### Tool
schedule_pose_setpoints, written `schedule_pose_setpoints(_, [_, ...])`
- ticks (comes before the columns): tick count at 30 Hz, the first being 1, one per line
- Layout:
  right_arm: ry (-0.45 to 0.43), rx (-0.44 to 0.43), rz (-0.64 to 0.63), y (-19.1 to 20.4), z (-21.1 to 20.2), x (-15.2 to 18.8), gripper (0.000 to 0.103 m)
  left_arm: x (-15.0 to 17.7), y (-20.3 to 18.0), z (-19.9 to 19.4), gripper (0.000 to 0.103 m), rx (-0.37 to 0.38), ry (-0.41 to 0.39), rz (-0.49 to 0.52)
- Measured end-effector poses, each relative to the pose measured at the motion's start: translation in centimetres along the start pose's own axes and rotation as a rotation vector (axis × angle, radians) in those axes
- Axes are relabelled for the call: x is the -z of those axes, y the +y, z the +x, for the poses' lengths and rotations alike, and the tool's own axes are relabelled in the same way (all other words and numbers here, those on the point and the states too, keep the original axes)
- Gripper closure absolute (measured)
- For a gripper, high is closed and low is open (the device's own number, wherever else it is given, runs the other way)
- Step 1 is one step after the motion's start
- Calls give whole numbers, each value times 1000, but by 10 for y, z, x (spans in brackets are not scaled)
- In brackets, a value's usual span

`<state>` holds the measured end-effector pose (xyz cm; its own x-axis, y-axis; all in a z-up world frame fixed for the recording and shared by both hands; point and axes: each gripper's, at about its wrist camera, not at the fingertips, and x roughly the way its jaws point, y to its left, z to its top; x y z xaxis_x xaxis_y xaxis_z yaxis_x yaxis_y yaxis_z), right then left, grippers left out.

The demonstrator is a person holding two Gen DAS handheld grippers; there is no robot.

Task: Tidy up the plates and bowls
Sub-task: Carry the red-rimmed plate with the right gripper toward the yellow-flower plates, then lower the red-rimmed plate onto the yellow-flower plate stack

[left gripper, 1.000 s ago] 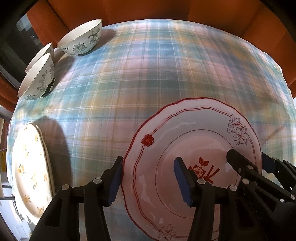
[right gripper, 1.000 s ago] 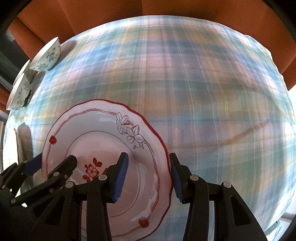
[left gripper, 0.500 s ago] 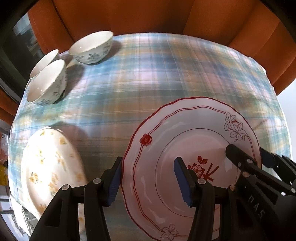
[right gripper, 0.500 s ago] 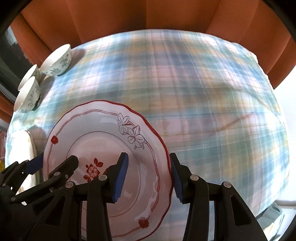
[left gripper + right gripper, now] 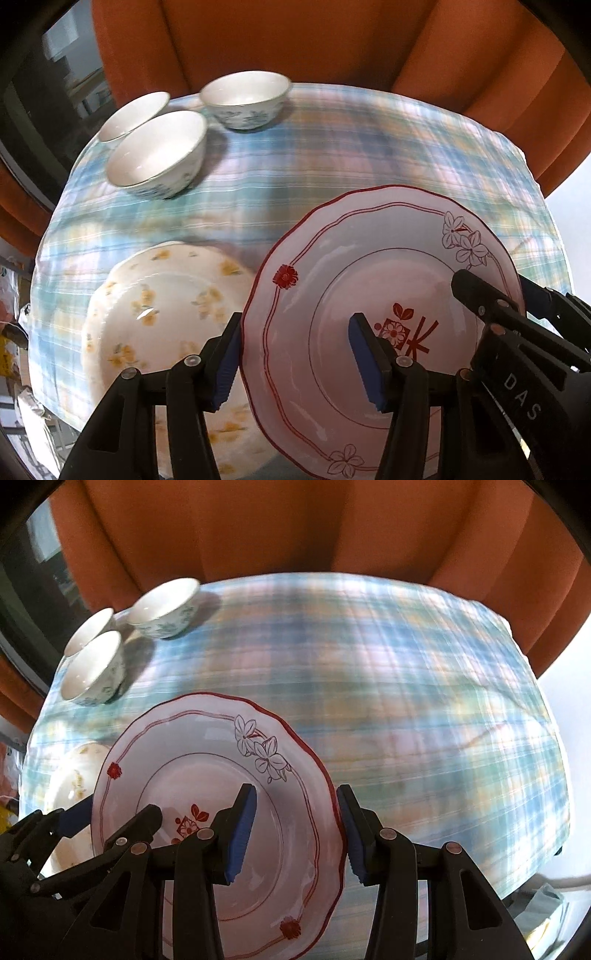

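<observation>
A white plate with a red scalloped rim [image 5: 332, 280] hangs tilted above the table, held between both grippers. My left gripper [image 5: 295, 332] straddles its left rim, one pad under the edge and one on the face. Its jaws are opening slightly with the rim still between them. My right gripper [image 5: 295, 797] is shut on the opposite rim of the red-rimmed plate [image 5: 192, 746]. A yellow-flowered plate [image 5: 159, 306] lies on the cloth just left of and below the held plate, partly hidden by it. Three white bowls with blue-green flowers [image 5: 159, 155] stand at the far left.
A plaid tablecloth [image 5: 406, 701] covers the round table. Orange chair backs [image 5: 295, 44] ring its far edge. Of the bowls, one [image 5: 245, 98] stands apart and two [image 5: 133, 114] touch. Clutter lies beyond the table's left edge.
Both grippers have carried the red-rimmed plate up and toward the left side of the table. It now overlaps the yellow-flowered plate's right edge, and the bowls have come fully into view.
</observation>
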<state>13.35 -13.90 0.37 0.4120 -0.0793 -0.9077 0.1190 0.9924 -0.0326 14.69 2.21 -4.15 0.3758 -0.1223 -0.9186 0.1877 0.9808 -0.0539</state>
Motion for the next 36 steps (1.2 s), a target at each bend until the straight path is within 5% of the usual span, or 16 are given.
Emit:
schedule_pose_setpoints(17, [21, -31, -67, 98, 9, 5, 54, 15, 93, 3, 45, -15, 24, -83])
schedule_pose_setpoints(36, [111, -42, -158, 145, 39, 9, 54, 30, 134, 25, 44, -11, 111, -168])
